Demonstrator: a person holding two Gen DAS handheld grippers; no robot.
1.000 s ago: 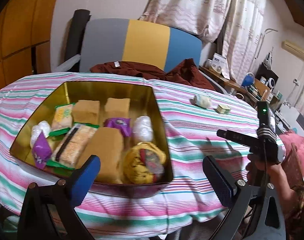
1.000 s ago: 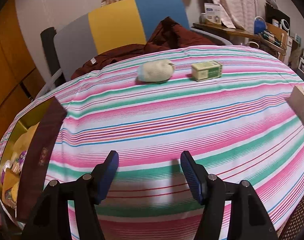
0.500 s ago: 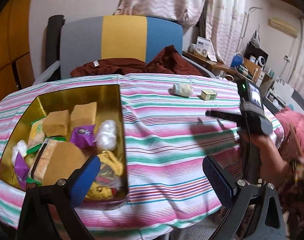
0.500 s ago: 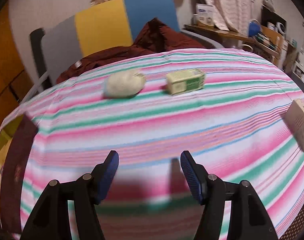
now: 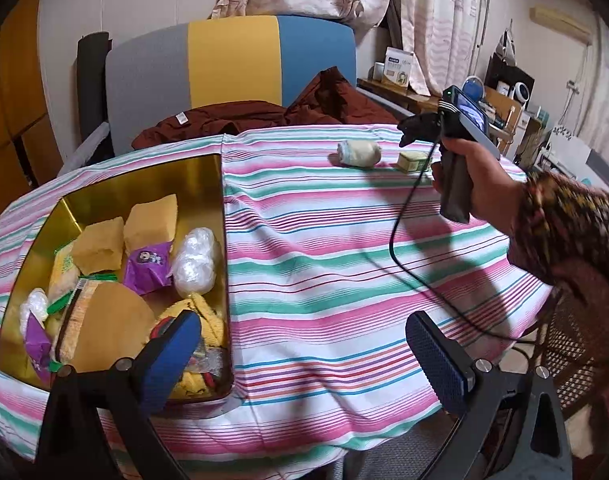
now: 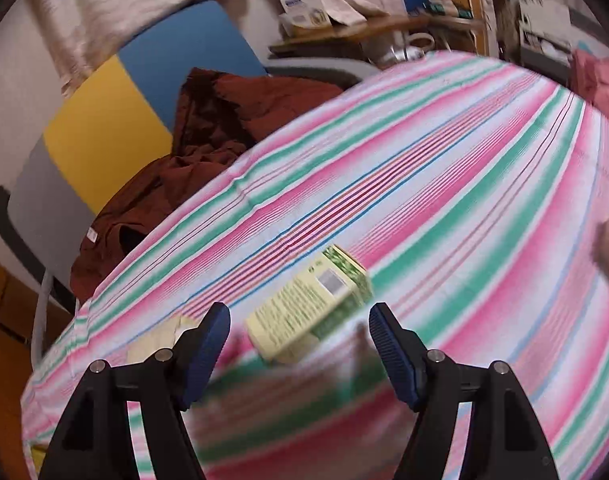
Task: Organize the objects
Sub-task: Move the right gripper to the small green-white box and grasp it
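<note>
While the right claw, its jaws just widened and gripping nothing, hangs above the striped counter, the green box lies just ahead between its fingers, and the left claw gapes empty beside the gold tin.

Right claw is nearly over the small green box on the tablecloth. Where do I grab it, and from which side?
Grip the green box across its two long side faces, coming down from above. It lies flat on the striped tablecloth, set diagonally, so roll the right claw until the pads face those sides. The jaws, just opening, look wide enough. The cream bundle lies close beside it; keep clear.
</note>
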